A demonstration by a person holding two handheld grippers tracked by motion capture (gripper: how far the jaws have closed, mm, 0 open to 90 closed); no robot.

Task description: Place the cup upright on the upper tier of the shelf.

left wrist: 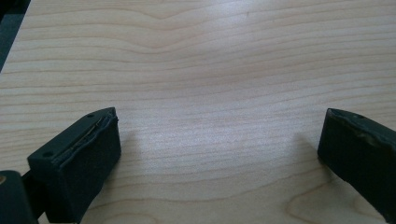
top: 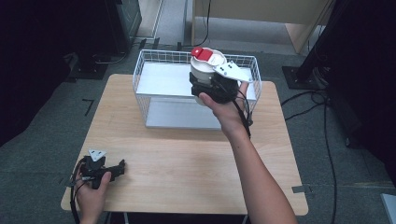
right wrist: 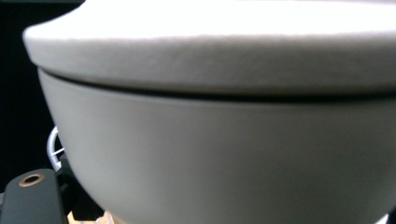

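At the upper centre of the high view, the right gripper (top: 215, 87) holds a white lidded container (top: 205, 67) with a red tab on its lid, raised over the wire basket (top: 142, 79); its fingers appear to pinch the lower wall. The smooth, rigid, rounded body looks slippery, so a grip below the lid seam seems safest. At lower left, the left gripper (top: 114, 169) rests on the desk (top: 196, 163), fingers spread, empty.

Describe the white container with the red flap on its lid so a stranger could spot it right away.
Look to the far side of the light wooden table, where a white wire basket stands. At its front right rim, the right gripper holds up a round white lidded container. Its bright red lid flap is the scene's lone red patch.
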